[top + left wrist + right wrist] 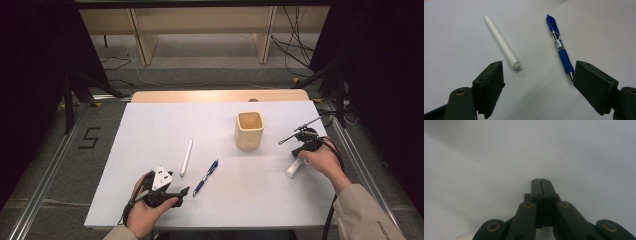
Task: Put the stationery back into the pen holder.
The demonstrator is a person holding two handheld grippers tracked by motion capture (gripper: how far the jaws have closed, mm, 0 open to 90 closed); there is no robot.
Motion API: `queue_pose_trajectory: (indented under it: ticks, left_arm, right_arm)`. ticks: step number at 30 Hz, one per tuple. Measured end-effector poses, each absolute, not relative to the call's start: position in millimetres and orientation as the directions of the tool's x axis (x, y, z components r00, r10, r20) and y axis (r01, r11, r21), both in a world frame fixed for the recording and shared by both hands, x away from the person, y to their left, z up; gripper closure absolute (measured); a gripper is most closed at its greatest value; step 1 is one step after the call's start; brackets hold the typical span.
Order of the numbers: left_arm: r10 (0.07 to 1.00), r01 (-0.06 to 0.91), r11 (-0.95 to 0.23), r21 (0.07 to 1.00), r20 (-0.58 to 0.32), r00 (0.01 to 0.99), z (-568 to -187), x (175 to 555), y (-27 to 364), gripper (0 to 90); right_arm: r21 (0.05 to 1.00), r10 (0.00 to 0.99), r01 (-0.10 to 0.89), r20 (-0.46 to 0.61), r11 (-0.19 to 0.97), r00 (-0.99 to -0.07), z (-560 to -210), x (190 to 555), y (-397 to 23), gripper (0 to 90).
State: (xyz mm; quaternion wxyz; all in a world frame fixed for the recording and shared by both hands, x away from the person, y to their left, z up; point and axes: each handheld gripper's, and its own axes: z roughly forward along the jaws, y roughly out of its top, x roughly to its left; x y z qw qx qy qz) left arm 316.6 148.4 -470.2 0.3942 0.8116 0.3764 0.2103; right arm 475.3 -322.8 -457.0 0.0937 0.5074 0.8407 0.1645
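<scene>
The cup [249, 129] stands upright on the surface [150, 125], its inside showing nothing. Left claw [539, 82] is spread near the white tube [502, 43] and pen [560, 46]; right claw [540, 182] is pressed together.

From where I stand, the blue pen's [560, 47] tip slips behind a black jaw of the left gripper [539, 85] in the left gripper view, so its point is hidden. That gripper's own body runs off the bottom edge there. In the high view, the right hand [320, 161] covers most of the right gripper [300, 150], and a white cylinder [293, 168] pokes out under the hand; whether it is part of the tool or a separate thing I cannot tell. The inside of the wooden cup [249, 129] is too small to read. In the right gripper view, the surface ahead is a featureless blur, and a pale shape is cut off at the bottom edge.
</scene>
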Motion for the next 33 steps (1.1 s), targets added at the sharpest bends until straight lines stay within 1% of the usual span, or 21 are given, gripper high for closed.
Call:
queue_pose_trajectory:
  ticks: [17, 28, 33]
  left_arm:
    - [0.779, 0.444, -0.407, 0.798, 0.049, 0.626, -470, 317, 149, 24.0]
    - [0.778, 0.445, -0.406, 0.798, 0.047, 0.626, -470, 317, 148, 24.0]
    - [0.778, 0.442, -0.408, 0.798, 0.051, 0.626, -470, 316, 149, 24.0]
  right_arm:
    - [0.373, 0.894, 0.831, 0.008, 0.413, -0.449, -457, 459, -337, 90.0]
    - [0.387, 0.903, 0.835, 0.015, 0.390, -0.429, -456, 456, -346, 90.0]
    - [0.377, 0.907, 0.842, 0.017, 0.385, -0.421, -455, 454, -348, 89.9]
